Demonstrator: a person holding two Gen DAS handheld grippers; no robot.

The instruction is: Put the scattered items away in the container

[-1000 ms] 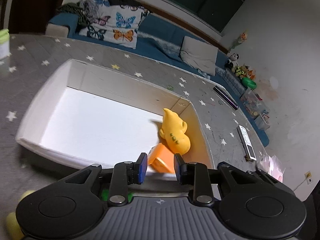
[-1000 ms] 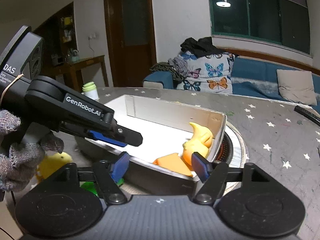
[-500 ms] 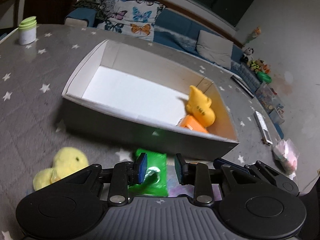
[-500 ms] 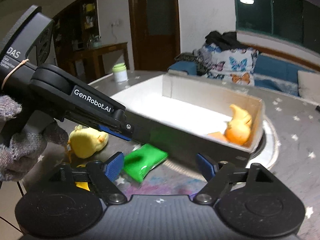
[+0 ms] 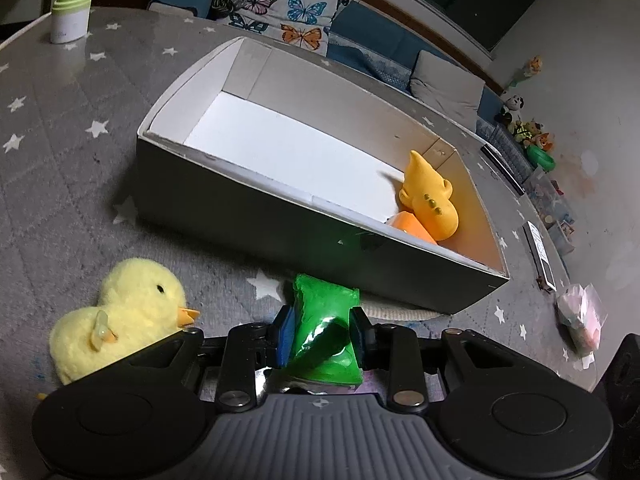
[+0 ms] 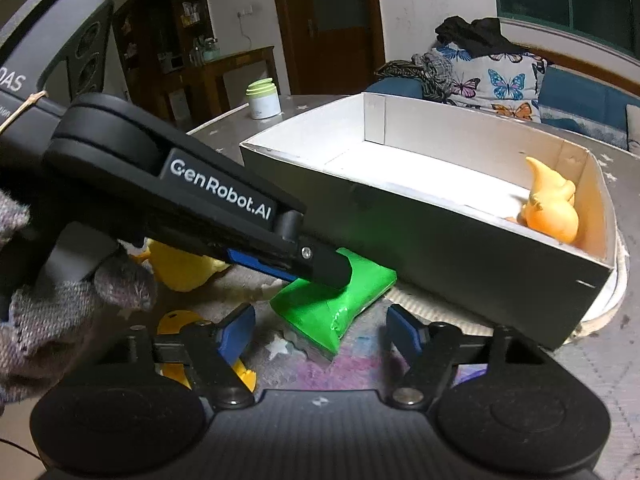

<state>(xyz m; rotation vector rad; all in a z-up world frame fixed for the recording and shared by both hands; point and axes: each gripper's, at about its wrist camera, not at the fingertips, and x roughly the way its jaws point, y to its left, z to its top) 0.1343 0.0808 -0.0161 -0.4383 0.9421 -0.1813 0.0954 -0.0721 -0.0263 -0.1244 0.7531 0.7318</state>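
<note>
Since a second ago the left gripper (image 5: 320, 334) has pulled back from over the box (image 5: 280, 216) and come down to the table, so that the green packet (image 5: 325, 340) now sits between its blue pads, which touch or nearly touch the packet's two sides; whether they grip it cannot be told. From the right wrist view, the left gripper (image 6: 320, 270) slants down across the packet (image 6: 336, 304), held by a gloved hand (image 6: 52, 308). Just behind the packet, the right gripper (image 6: 320, 330) stands wide and holds nothing. Left of the fingers lies the yellow plush chick (image 5: 120, 316); beyond them, the orange toy (image 5: 430, 204) rests in the box's far right corner.
</note>
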